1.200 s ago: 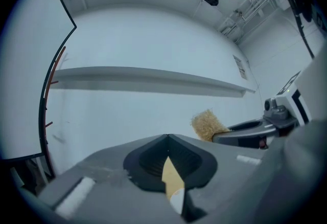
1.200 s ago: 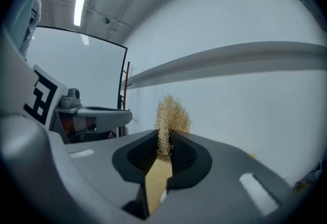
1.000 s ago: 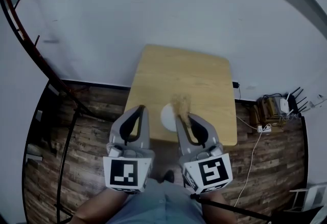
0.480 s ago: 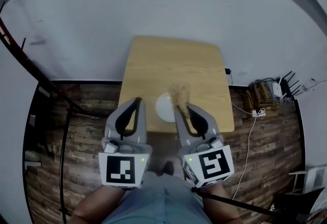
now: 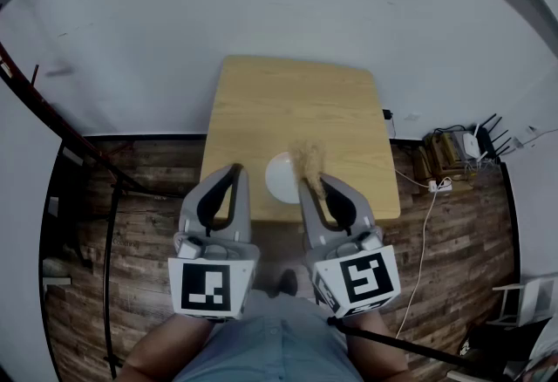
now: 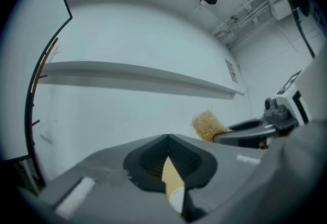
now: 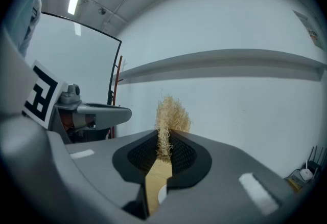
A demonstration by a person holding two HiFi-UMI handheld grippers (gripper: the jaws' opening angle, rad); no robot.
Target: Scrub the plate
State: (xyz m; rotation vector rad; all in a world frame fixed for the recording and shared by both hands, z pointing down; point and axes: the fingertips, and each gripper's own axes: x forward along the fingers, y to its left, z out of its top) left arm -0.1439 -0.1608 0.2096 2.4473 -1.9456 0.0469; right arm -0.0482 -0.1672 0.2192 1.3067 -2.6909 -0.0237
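Near the front edge of a pale wooden desk (image 5: pixel 288 101) lies a small white plate (image 5: pixel 279 180), seen from above. Both grippers are held level in front of the person, ahead of the knees. The right gripper (image 5: pixel 307 183) has its jaws closed on a tuft of straw-coloured scrubber (image 5: pixel 306 156), whose bristly end sticks out past the jaw tips and overlaps the plate's right rim, probably so it can be brought down onto the plate. It appears to hover above the plate rather than touch it, though the steep view makes this hard to judge. The left gripper (image 5: pixel 236 171) sits just to the plate's left, jaws pressed together with nothing between them, likely waiting to steady the plate. Nothing else rests on the desk and nothing blocks the way down. A plain white wall (image 5: pixel 261 5) rises behind it. On the dark plank floor (image 5: pixel 131 223), a white cable (image 5: pixel 425 241) and some small devices lie well to the right.
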